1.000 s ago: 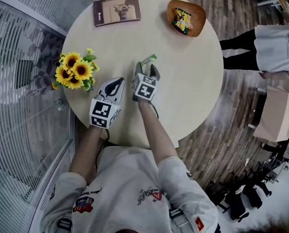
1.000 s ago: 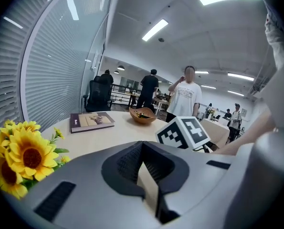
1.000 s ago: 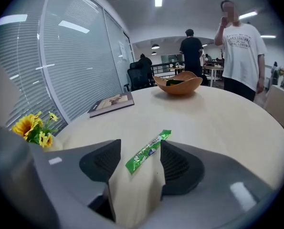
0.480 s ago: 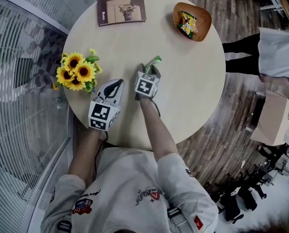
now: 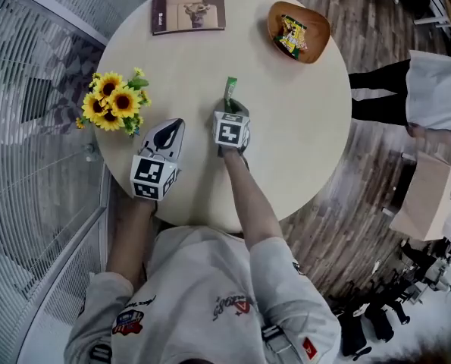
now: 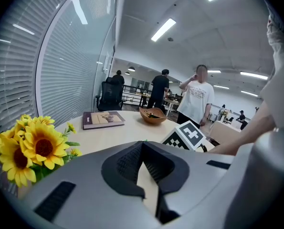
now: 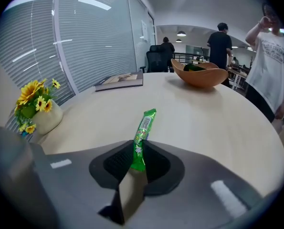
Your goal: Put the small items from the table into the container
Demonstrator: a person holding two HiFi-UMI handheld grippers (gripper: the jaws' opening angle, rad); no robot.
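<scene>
- The right gripper is closing its jaws on the near end of the green packet, pinching it mid-table for lifting
- The left gripper is hovering closed and empty at near left, out of the way
- The wooden bowl, far right on the table, is already holding a snack packet, so it is likely the container

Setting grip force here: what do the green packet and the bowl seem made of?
Packet: probably thin plastic film, glossy and printed, holding a flat, stiff strip shape. Bowl: looks like wood, smooth warm brown with a soft sheen; moulded plastic is possible.
</scene>
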